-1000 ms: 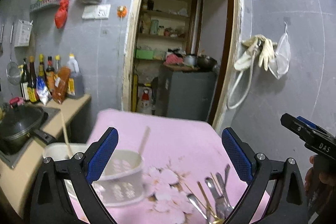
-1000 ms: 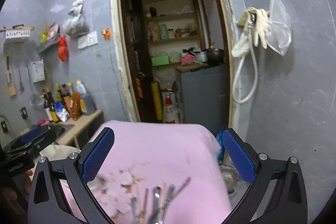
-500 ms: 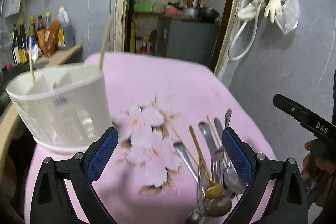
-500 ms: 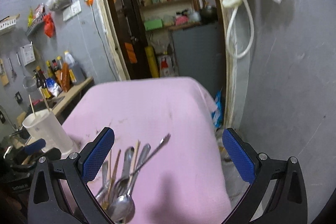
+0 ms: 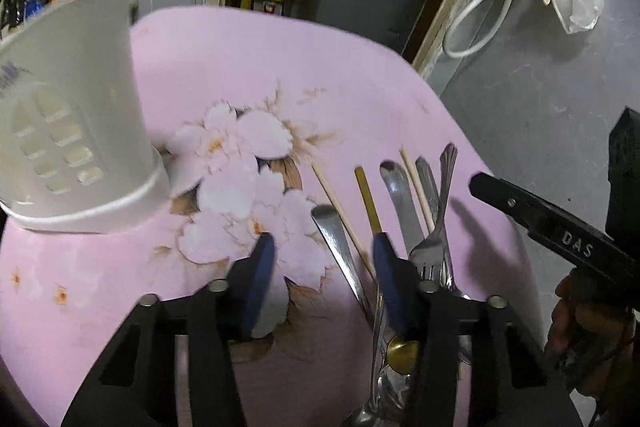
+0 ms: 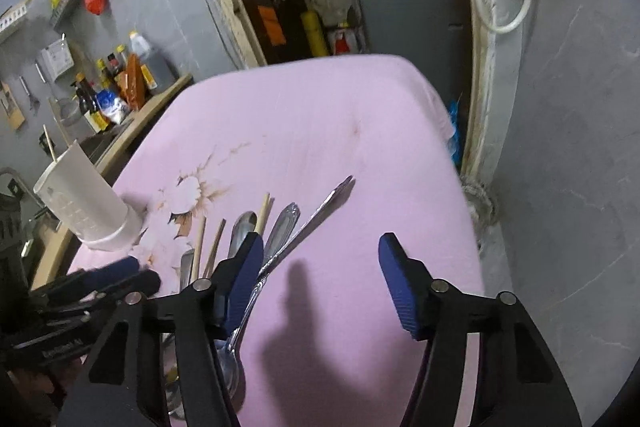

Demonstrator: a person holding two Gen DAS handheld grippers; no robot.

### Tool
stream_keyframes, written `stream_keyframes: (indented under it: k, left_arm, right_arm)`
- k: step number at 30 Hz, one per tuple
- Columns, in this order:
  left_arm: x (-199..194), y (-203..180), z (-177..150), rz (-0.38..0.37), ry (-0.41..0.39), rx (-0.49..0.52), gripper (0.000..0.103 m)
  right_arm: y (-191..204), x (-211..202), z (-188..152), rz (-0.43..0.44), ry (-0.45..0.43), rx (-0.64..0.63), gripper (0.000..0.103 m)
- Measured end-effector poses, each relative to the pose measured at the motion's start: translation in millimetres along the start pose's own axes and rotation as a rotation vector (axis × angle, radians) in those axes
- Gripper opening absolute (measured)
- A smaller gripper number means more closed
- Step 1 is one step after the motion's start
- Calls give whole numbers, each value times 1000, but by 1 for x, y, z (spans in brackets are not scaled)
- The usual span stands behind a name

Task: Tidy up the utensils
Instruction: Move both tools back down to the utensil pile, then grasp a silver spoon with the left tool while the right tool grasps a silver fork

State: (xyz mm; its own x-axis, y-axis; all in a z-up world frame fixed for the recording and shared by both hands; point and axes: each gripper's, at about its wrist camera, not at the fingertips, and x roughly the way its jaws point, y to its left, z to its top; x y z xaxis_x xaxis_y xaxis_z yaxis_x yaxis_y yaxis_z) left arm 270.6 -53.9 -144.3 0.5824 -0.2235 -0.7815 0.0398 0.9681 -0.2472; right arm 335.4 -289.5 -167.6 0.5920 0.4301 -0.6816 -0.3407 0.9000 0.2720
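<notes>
Utensil holder (image 5: 68,131) upright near counter's (image 5: 248,59) left edge. Utensil pile (image 5: 400,227) toward right edge, well apart from holder. Chopstick (image 6: 49,143) standing in holder. Bottles (image 6: 108,83) on side ledge beyond left edge.

Both grippers have been lowered and tipped down toward the pink table (image 5: 224,59), so the doorway and wall are now seen only at the top of each view. The left gripper (image 5: 324,259) has been brought over the pile of utensils (image 5: 404,211) near the table's right edge, and its jaws have just been closing, with a spoon handle (image 5: 340,251) and a chopstick (image 5: 344,215) between them, not yet pressed. The right gripper (image 6: 320,267) has likewise just been narrowed, its jaws standing over bare cloth beside the pile.
</notes>
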Motion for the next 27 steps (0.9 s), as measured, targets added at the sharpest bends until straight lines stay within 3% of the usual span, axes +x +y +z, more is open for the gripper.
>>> stream_keyframes:
  k: [7,12,16,27]
  left_arm:
    - [10,4,0,-45,62,-31,25]
    - [11,5,1,-41,76,-39,22]
    - [15,4,3,-47,85,-55,21]
    - [19,8,7,-60,112,-72,13]
  right_arm:
    - [0,24,12,31,59,10,34]
    - [-5,34,18,59,81,44,32]
    - [-6,40,22,45,106,55,15]
    - [-23,16,11,121,123,121,9]
